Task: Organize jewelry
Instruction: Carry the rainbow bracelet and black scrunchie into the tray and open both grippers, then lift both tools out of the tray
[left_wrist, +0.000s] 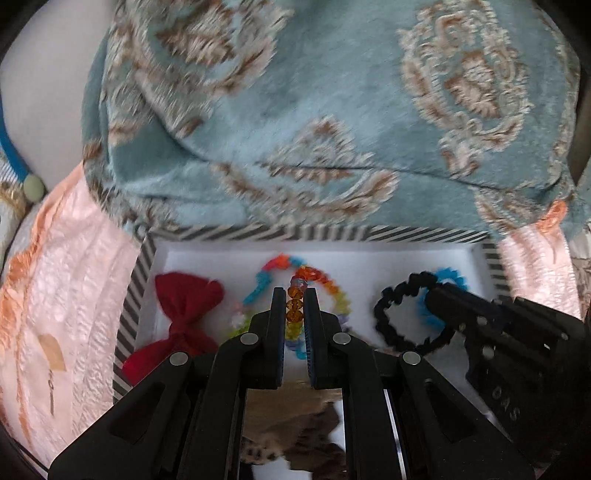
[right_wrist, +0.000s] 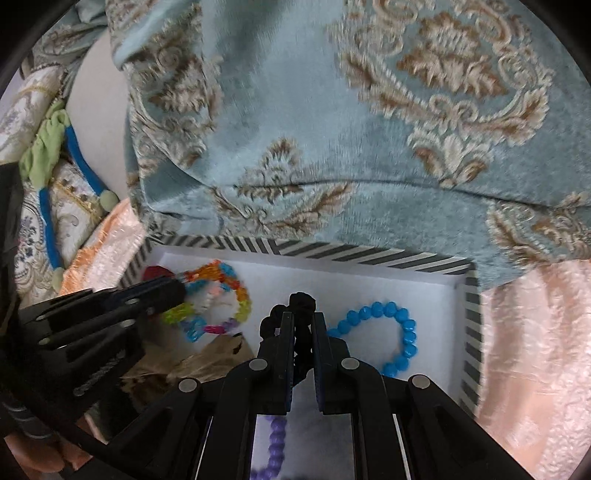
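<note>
Red cloth bow (left_wrist: 184, 314) lies leftmost in my striped box (left_wrist: 135, 291). My left claw (left_wrist: 294, 295) pinches the rainbow bead bracelet (left_wrist: 295, 284); my right claw (right_wrist: 303, 317) pinches the black bracelet (right_wrist: 301, 306), blue bracelet (right_wrist: 395, 332) just beside, 2 claws both narrow.

the patterned blue cushion (left_wrist: 332, 92) is motion-blurred in both views. the left gripper (left_wrist: 294, 295) covers the near arc of the rainbow bracelet (left_wrist: 317, 277), the right gripper (right_wrist: 303, 321) hides much of the black bracelet (right_wrist: 301, 301), and the purple bracelet (right_wrist: 277, 439) is mostly hidden under it.
</note>
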